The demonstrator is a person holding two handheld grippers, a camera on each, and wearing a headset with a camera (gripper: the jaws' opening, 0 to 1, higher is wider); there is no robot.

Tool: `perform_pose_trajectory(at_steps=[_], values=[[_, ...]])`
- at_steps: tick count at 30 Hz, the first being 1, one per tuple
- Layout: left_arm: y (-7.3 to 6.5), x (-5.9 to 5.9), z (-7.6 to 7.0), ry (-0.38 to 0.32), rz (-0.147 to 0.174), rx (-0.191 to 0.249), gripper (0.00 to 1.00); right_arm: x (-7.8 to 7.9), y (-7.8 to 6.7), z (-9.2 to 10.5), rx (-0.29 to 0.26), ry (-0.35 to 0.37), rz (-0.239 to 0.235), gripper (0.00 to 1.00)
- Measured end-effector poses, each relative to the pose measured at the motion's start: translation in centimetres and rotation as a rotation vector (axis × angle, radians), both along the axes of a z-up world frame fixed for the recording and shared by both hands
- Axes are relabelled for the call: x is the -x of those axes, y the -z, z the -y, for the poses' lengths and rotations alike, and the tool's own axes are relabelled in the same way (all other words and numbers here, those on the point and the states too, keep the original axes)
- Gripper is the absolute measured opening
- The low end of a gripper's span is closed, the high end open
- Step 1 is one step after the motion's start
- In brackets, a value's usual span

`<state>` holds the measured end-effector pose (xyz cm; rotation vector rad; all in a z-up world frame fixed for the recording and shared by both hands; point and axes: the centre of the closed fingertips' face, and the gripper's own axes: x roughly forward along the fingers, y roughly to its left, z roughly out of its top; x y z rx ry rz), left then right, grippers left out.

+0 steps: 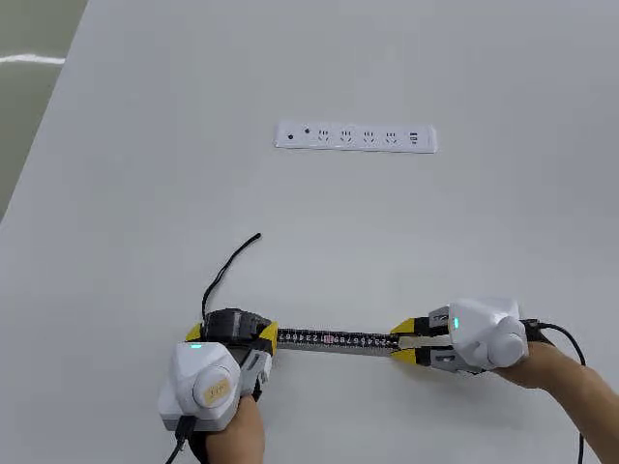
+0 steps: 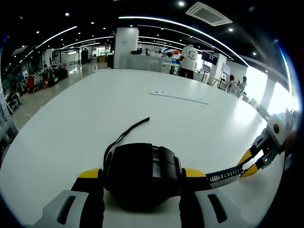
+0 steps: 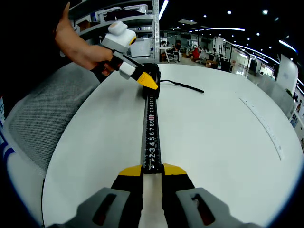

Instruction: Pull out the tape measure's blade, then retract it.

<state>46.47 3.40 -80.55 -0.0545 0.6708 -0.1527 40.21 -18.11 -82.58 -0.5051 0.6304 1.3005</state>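
Lower frame: left gripper (image 2: 141, 176) clamps the tape measure (image 1: 232, 324); right gripper (image 1: 404, 340) pinches the tip of the blade (image 1: 334, 339). Right gripper view adds a mesh chair (image 3: 33, 123) at left.

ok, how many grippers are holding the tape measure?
2: the white yellow-tipped left gripper clamps the black tape measure case; the matching right gripper pinches the tip of the pulled-out blade.
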Motion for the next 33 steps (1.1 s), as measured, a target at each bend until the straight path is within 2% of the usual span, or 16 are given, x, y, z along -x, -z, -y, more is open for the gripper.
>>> perform_pose_trajectory(at_steps=[33], values=[[0.0, 0.0, -0.2, 0.004, -0.014, 0.015, 0.61, -0.7, -0.2, -3.2, -0.035, -0.008, 0.016, 0.13]])
